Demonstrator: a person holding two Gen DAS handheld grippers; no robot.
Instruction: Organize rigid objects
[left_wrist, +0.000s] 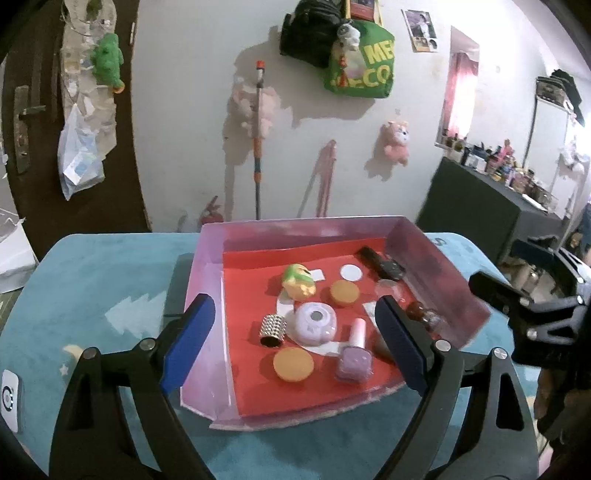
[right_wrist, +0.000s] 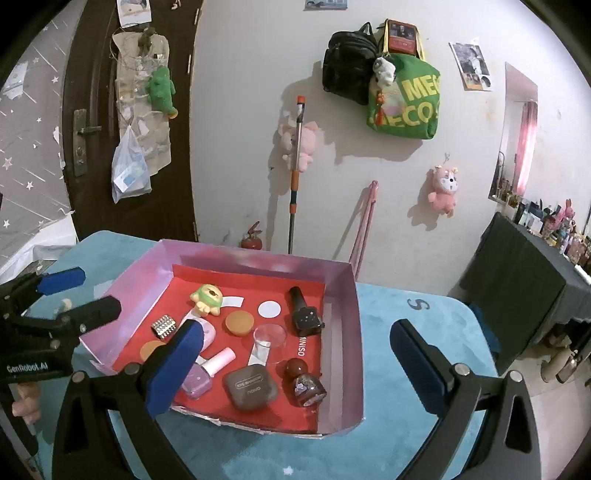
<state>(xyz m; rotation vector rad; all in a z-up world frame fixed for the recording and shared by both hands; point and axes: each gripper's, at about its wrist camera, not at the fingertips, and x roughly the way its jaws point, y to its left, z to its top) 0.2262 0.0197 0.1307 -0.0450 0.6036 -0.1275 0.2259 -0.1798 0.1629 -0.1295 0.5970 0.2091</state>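
A pink-walled box with a red floor (left_wrist: 236, 369) (right_wrist: 340, 369) sits on the teal table. In it lie a yellow-green toy (left_wrist: 298, 283) (right_wrist: 207, 298), orange discs (left_wrist: 293, 364) (right_wrist: 239, 322), a studded silver cylinder (left_wrist: 272, 330) (right_wrist: 163, 326), a lilac round case (left_wrist: 316, 322), a pink-capped nail polish (left_wrist: 354, 356) (right_wrist: 207, 373), a brown case (right_wrist: 250, 387), a dark round-capped bottle (right_wrist: 305, 380), a black watch (right_wrist: 305, 314) and a clear glass dish (right_wrist: 269, 336). My left gripper (left_wrist: 295, 347) is open and empty over the box's near side. My right gripper (right_wrist: 295, 365) is open and empty over the box's right front.
The teal table cover (left_wrist: 110, 295) (right_wrist: 424, 332) extends around the box. A dark cabinet with many bottles (right_wrist: 524, 280) stands at the right. A door (right_wrist: 96, 122), a mop (right_wrist: 295, 166) and hanging bags and plush toys are on the wall behind.
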